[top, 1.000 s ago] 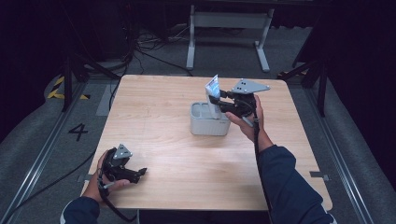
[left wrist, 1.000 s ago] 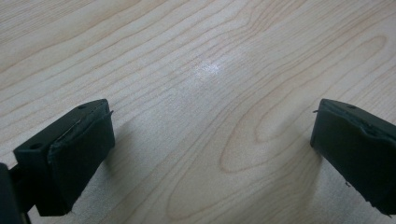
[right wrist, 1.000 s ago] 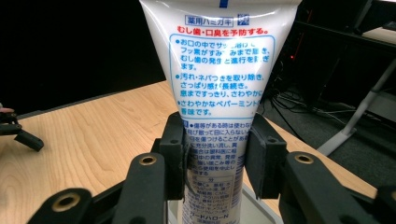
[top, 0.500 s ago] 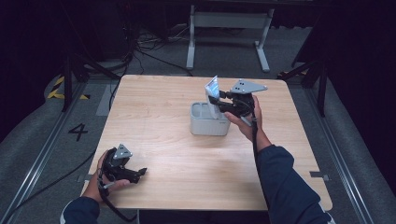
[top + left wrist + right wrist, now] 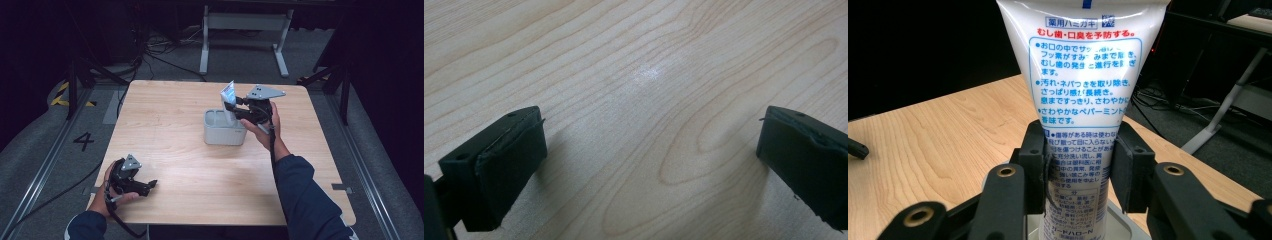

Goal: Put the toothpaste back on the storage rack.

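My right gripper (image 5: 231, 108) is shut on a white toothpaste tube (image 5: 228, 98) with blue and red print, holding it upright over the right part of a grey holder box (image 5: 216, 136) near the table's middle. In the right gripper view the tube (image 5: 1081, 80) stands between the two black pads (image 5: 1034, 165), its lower end going down toward the holder's rim (image 5: 1120, 220). My left gripper (image 5: 150, 184) rests low at the table's front left, open, with bare wood between its fingers (image 5: 506, 165).
The wooden table (image 5: 165, 120) has bare surface around the holder. A metal stand (image 5: 245, 22) and cables lie on the floor behind the far edge. A rail and a painted number 4 (image 5: 83, 140) run along the floor at the left.
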{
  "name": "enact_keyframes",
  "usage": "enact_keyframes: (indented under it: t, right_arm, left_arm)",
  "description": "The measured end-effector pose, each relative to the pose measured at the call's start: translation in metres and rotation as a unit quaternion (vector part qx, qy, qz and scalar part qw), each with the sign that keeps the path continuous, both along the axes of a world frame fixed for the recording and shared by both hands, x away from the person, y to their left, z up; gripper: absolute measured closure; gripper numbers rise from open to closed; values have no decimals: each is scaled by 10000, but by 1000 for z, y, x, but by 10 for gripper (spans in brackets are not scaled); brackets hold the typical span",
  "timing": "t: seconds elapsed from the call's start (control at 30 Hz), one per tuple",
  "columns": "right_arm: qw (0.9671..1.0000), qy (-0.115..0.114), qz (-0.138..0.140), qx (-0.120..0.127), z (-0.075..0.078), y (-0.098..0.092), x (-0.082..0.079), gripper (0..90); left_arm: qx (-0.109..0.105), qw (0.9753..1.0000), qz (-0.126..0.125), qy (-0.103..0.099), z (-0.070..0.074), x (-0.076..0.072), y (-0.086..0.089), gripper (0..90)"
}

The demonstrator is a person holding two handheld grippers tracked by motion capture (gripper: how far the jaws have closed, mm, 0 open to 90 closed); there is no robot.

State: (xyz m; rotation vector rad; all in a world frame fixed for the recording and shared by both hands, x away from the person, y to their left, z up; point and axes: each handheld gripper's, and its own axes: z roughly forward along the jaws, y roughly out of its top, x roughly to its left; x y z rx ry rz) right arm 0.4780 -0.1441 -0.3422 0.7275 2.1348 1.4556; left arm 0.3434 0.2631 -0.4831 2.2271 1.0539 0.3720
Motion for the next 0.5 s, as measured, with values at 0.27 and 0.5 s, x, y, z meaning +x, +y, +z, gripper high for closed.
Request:
enact_keyframes:
  t: [0.27, 0.5]
  right_arm:
    - [9999, 64, -5, -78, -7, 3, 4, 641]
    - [9997, 162, 30, -168, -18, 3, 4, 640]
  left_arm:
    - [-7, 10000, 5, -6, 0, 0, 0, 1]
    - [-5, 10000, 2, -5, 0, 0, 0, 1]
